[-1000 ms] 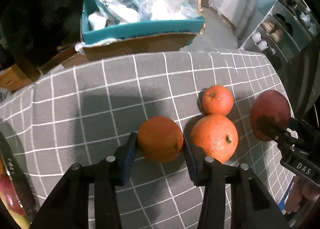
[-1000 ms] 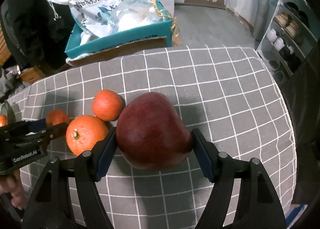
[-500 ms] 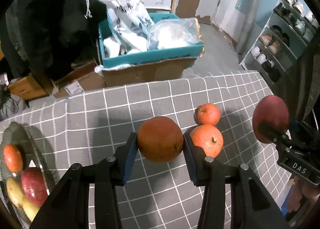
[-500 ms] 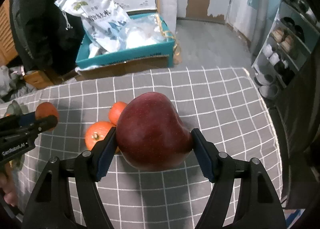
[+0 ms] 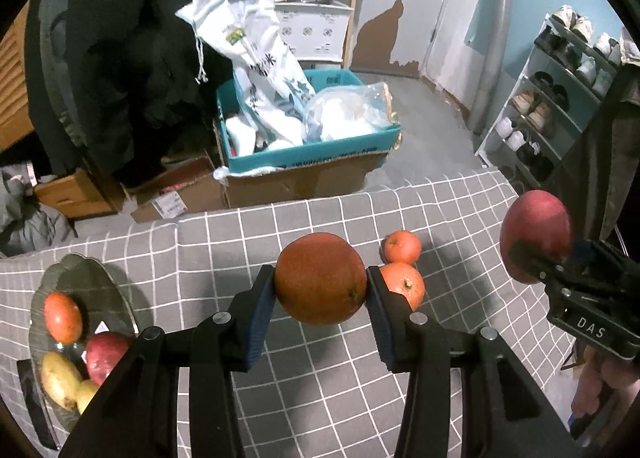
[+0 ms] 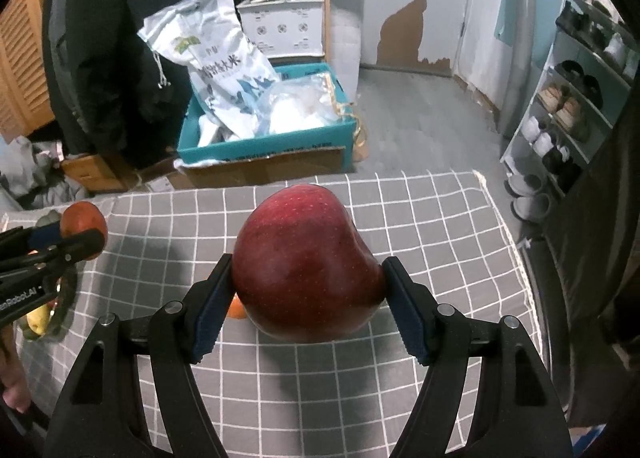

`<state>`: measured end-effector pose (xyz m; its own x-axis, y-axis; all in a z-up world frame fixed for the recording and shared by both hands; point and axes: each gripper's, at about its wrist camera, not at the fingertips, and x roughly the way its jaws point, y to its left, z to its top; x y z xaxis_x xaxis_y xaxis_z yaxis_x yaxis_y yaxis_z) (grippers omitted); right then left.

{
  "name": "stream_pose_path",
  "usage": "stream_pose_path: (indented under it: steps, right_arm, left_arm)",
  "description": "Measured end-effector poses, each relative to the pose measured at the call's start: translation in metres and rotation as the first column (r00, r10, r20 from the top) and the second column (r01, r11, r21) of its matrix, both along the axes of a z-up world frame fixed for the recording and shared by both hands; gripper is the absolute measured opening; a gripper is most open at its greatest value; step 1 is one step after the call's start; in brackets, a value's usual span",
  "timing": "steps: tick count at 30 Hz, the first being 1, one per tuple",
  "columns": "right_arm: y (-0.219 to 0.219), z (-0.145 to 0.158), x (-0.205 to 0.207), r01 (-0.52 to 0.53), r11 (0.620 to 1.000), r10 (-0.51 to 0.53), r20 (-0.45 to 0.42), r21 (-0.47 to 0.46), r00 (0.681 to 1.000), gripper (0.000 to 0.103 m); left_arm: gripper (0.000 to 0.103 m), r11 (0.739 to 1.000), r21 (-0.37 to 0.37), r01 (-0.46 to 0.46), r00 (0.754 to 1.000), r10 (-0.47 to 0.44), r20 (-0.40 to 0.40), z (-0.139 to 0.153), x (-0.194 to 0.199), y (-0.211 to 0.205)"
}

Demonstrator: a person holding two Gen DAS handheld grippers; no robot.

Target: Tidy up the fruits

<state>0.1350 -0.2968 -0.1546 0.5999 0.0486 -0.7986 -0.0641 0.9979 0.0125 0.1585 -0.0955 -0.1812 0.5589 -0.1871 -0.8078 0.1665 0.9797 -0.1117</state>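
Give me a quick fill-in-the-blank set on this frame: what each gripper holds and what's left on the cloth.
1. The left gripper is shut on an ____.
2. The right gripper grips a red ____.
3. ____ small oranges lie on the checked cloth.
4. The glass plate of fruit sits at the ____ edge of the left wrist view.

Missing words: orange; apple; Two; left

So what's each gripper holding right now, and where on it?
The left gripper clamps an orange by its sides; the right gripper clamps a red apple by its sides.

Two wrist fisheyes, angled down, sharing checked table (close)
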Motion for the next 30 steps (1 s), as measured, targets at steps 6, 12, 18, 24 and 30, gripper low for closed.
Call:
stream_pose_path:
  steps: [6, 12, 18, 24, 30]
  right_arm:
    - [0.008, 0.016, -0.008, -0.013, 1.000, 0.013, 0.035, -0.005, 0.999, 0.073]
    - [0.017, 0.030, -0.015, -0.035, 0.999, 0.035, 0.067, -0.004, 0.997, 0.073]
    - [0.030, 0.043, -0.023, -0.058, 0.998, 0.059, 0.098, -0.009, 0.993, 0.073]
    - [0.041, 0.058, -0.030, -0.082, 0.997, 0.082, 0.131, -0.005, 0.988, 0.073]
    - [0.057, 0.070, -0.033, -0.110, 0.994, 0.108, 0.153, 0.004, 0.982, 0.073]
  left_arm:
    - [0.046, 1.000, -0.001, -0.006, 0.999, 0.006, 0.032, 0.016, -0.012, 0.006]
    - [0.046, 1.000, 0.007, -0.011, 0.997, 0.011, 0.073, 0.032, -0.025, 0.014]
    - [0.046, 1.000, 0.009, -0.030, 0.993, 0.029, 0.110, 0.049, -0.039, 0.026]
    - [0.046, 0.999, 0.003, -0.049, 0.989, 0.048, 0.138, 0.062, -0.049, 0.039]
    - [0.046, 0.998, -0.006, -0.065, 0.986, 0.066, 0.155, 0.070, -0.055, 0.052]
